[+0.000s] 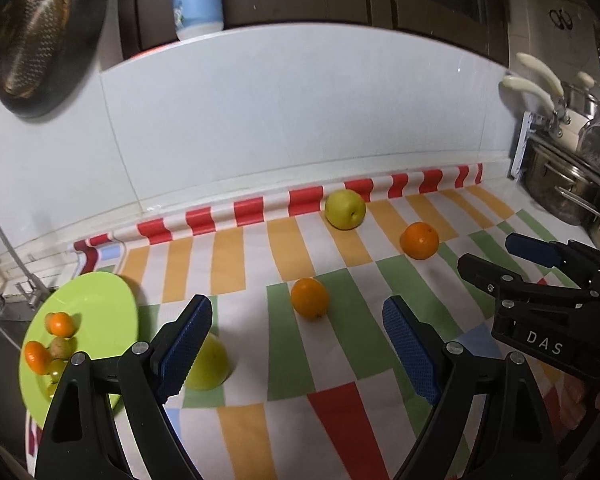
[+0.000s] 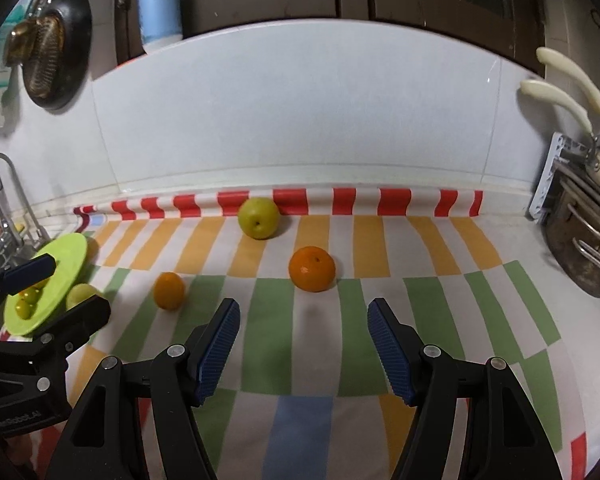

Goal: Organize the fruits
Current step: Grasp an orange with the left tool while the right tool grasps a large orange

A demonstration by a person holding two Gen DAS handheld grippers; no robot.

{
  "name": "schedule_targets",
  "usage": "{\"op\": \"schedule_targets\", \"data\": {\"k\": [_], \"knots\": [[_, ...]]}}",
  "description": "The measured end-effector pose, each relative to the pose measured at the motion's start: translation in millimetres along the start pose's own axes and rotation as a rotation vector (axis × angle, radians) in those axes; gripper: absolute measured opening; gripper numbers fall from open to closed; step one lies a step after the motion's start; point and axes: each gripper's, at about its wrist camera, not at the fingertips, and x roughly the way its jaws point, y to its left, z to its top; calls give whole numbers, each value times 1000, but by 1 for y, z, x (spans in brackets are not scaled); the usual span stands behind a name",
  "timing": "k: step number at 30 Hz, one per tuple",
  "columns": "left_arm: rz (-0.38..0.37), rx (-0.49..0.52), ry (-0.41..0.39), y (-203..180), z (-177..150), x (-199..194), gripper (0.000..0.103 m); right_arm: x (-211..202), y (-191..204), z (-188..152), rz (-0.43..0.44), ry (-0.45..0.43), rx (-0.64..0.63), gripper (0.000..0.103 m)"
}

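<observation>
In the left wrist view, the left gripper (image 1: 300, 344) is seen spread wide with nothing between its blue pads, above a striped cloth (image 1: 340, 360). A small orange (image 1: 309, 298) lies just ahead between the fingers, a larger orange (image 1: 419, 240) farther right, and a green apple (image 1: 345, 209) against the cloth's rolled red-striped edge. A second yellow-green fruit (image 1: 210, 364) is partly hidden behind the left finger, beside a green plate (image 1: 100, 312) on which small oranges and other small fruits are gathered. The right gripper (image 1: 496, 258) is seen from the side at the right, lettered "DAS". In the right wrist view, the right gripper (image 2: 303, 344) is seen released, nothing held, with the larger orange (image 2: 312, 269) ahead of it, the green apple (image 2: 259, 218) behind, and the small orange (image 2: 169, 291) to the left. The plate (image 2: 66, 256) is partly covered here by the left gripper (image 2: 60, 288), whose printed label is too blurred to be read. Steel pots (image 2: 580, 248) are shown at the right.
</observation>
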Motion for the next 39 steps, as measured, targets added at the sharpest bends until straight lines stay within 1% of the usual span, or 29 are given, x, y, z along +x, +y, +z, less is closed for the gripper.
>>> {"op": "schedule_targets", "data": {"k": [7,11,16,18,19,23,25,26,28,30,31,32,33,35,39], "knots": [[-2,4,40,-1,3,36,87,34,-9,4,9,38,6,67],[4,-11,86,-1,4,56,82,50,-11,7,11,58,1,67],[6,-18,145,-2,4,75,70,70,-12,14,16,92,3,67],[1,-28,157,-2,5,80,64,77,-12,16,7,106,-3,67],[-3,-34,163,-2,6,82,63,81,-12,17,7,111,-4,67],[-21,-52,190,-2,8,91,53,90,-11,21,2,113,-21,66],[-27,-52,196,-2,8,94,49,95,-11,22,-10,120,-30,61],[-30,-54,199,-2,8,95,47,98,-11,22,-5,127,-31,57],[-36,-57,203,-2,8,97,42,102,-11,22,10,145,-27,56],[-43,-59,205,-2,8,98,35,104,-11,23,20,152,-23,50],[-45,-59,207,-2,8,99,33,105,-11,24,25,152,-24,48],[-47,-60,207,-2,7,100,33,105,-10,24,28,151,-27,45],[-49,-60,207,-2,7,100,33,106,-9,24,30,150,-32,44],[-56,-64,208,-1,7,100,33,105,-7,23,22,148,-41,44],[-63,-71,203,1,8,96,33,95,-6,21,40,131,-31,43]]}}
